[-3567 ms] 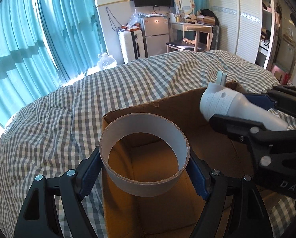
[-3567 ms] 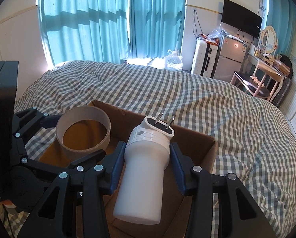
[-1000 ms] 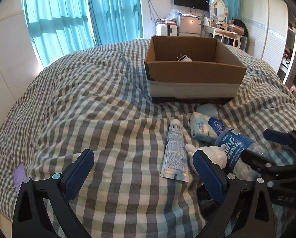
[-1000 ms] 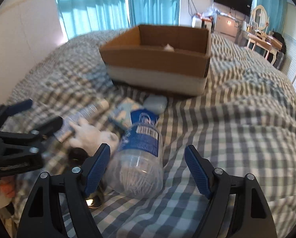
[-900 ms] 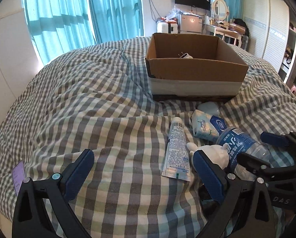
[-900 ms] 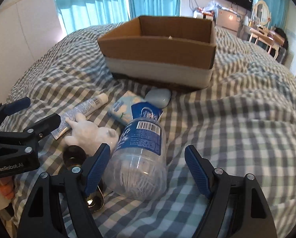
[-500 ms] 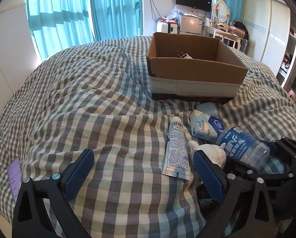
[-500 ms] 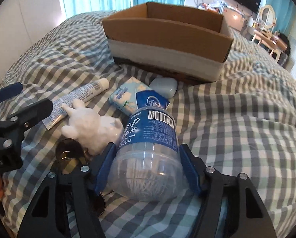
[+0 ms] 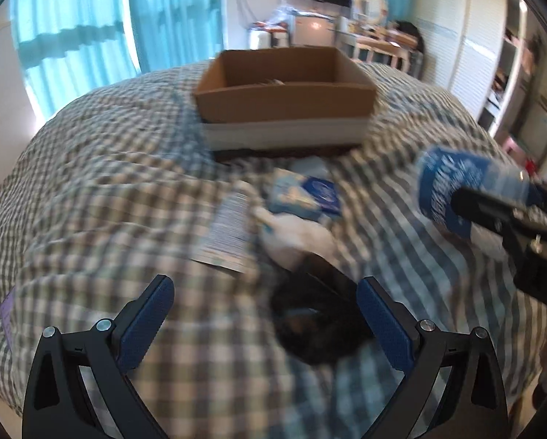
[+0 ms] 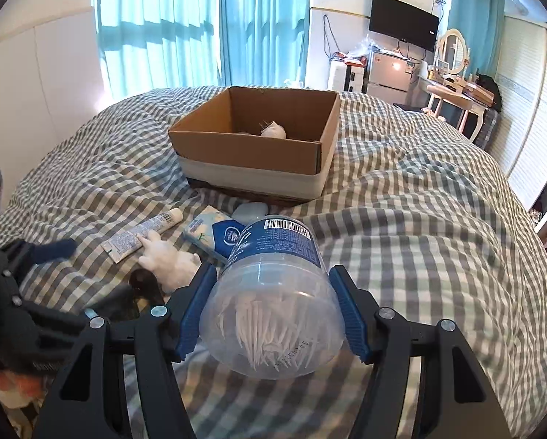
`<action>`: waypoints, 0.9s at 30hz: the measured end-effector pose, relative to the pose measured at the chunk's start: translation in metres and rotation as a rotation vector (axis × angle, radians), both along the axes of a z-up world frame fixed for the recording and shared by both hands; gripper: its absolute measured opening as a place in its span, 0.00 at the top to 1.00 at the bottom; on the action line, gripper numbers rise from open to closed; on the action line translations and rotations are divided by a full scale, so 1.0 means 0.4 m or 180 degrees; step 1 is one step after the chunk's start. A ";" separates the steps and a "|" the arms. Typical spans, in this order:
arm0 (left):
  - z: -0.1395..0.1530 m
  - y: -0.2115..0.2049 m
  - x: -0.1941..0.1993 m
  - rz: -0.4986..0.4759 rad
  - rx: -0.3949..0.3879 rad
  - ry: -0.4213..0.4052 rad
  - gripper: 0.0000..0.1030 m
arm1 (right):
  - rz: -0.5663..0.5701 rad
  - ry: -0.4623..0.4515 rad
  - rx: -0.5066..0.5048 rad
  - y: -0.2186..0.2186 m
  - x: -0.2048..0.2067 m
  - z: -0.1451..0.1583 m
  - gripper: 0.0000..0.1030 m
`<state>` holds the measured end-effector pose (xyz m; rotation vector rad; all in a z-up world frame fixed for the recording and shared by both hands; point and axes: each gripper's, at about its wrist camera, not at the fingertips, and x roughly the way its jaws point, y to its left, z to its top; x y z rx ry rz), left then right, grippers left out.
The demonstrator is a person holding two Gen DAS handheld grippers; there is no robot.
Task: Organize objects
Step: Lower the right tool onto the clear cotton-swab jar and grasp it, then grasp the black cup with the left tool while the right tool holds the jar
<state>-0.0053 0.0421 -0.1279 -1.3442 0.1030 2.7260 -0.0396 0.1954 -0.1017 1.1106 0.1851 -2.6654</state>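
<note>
The swab jar [image 10: 273, 292] is clamped in the right gripper [image 10: 271, 311], lifted clear of the bed [image 10: 438, 237], short of the box [image 10: 251, 153]. The left gripper [image 9: 262, 314] hangs with jaws spread and nothing between them over a dark object [image 9: 317, 314], beside the tube [image 9: 226, 234], tissue pack [image 9: 302, 197] and white figure [image 9: 295, 234].

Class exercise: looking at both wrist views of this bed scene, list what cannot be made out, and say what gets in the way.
- Left wrist view: motion blur smears the tube and its print.
- Same view: the dark object between the open left gripper is too blurred to identify.
- Right wrist view: the cardboard box front wall hides most of its contents.
- Right wrist view: the jar in the right gripper covers part of the blue packet.
</note>
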 end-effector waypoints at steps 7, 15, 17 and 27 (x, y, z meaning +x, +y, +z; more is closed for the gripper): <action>-0.080 0.052 -0.022 -0.0118 -0.0028 -0.0248 0.00 | 0.0007 -0.0010 -0.0039 0.021 0.025 -0.015 0.38; -0.111 0.088 -0.031 -0.0306 -0.0021 -0.0359 0.26 | -0.0014 -0.0053 -0.0093 0.033 0.025 -0.030 0.38; -0.107 0.092 -0.022 -0.0352 0.0028 -0.0344 0.43 | -0.0011 -0.0051 -0.0088 0.033 0.024 -0.030 0.38; -0.033 0.094 0.032 -0.0351 -0.0136 0.0017 0.50 | -0.0010 -0.0019 -0.0052 0.025 0.032 -0.019 0.39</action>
